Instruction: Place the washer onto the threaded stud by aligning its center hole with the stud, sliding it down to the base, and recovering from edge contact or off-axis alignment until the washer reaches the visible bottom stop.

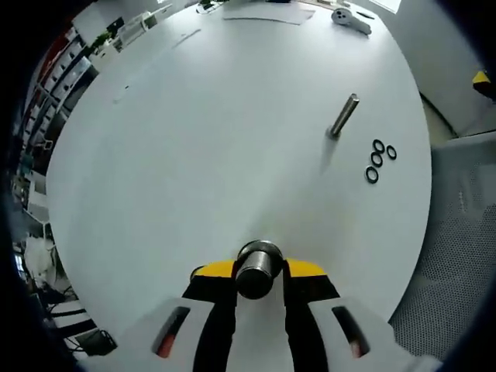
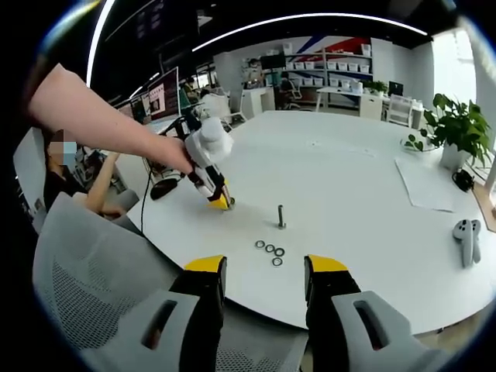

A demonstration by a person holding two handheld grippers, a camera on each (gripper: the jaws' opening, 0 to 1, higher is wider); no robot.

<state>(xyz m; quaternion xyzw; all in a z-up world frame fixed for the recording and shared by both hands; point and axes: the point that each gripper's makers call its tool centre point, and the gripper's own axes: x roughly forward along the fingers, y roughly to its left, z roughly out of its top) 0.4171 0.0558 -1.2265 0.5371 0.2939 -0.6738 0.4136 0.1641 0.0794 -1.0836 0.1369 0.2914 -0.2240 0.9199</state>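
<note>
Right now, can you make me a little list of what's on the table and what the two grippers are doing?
table: white, round
stud: stands upright on the table
washers: four small rings lying flat in a cluster near the stud, none on it yet
left gripper: shut on a metal cylinder, low over the table
right gripper: open, holding nothing, at the table edge facing the washers
controller: white, lying on the table off to the side
plant: green, at the far edge
</note>
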